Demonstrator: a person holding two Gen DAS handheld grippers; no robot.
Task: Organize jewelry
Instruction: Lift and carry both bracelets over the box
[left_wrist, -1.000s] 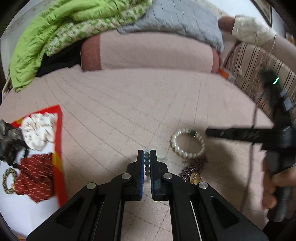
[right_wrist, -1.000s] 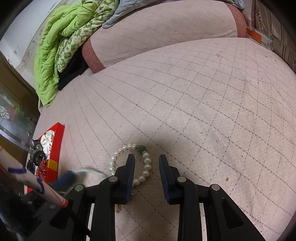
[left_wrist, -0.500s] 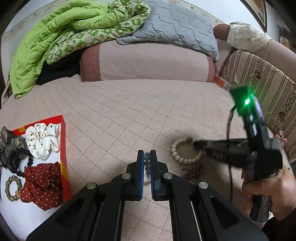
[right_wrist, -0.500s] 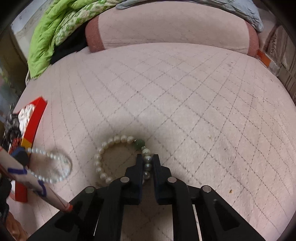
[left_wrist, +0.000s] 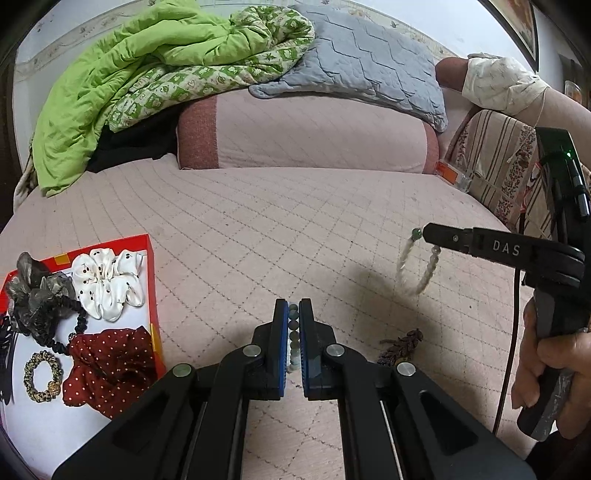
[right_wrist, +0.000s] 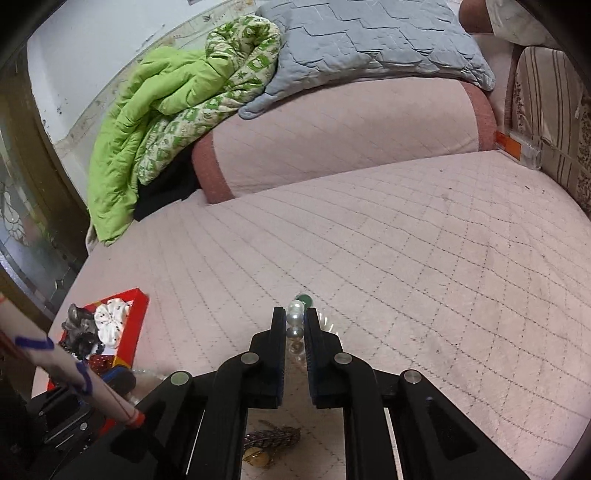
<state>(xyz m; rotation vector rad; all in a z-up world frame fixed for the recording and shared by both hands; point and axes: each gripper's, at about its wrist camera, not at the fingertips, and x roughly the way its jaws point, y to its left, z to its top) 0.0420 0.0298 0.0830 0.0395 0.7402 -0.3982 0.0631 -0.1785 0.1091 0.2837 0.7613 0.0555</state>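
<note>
Both sets of jaws are pinched nearly shut on beads right now. The left gripper (left_wrist: 293, 325) has a strand of small grey-green beads (left_wrist: 293, 334) clamped between its blue pads, running straight down the gap. The rest of that strand is hidden behind the gripper, so I can't tell how much hangs free. The right gripper (right_wrist: 294, 325) is closed on a pearl bracelet (right_wrist: 295, 316), with a couple of pearls squeezed in the slot and a green bead poking out just past the tips. From the left camera you can see that bracelet (left_wrist: 415, 267) dangling in the air as a loop, clear of the bed (left_wrist: 295, 229), blurry like it's swinging.

Handling-wise I'd guess both are light and floppy, strung beads with zero stiffness, and round pearls are slick, so a grip on the cord between beads, or square across one bead, seems safer than on a curve. Go gentle; the stringing could snap.

Further out: a dark purple beaded piece (left_wrist: 400, 345) lies on the quilt near the left jaws, and the red tray (left_wrist: 149, 288) off to the left holds scrunchies, a white one (left_wrist: 107, 280) and a red dotted one (left_wrist: 107, 369). Probably where these end up.
</note>
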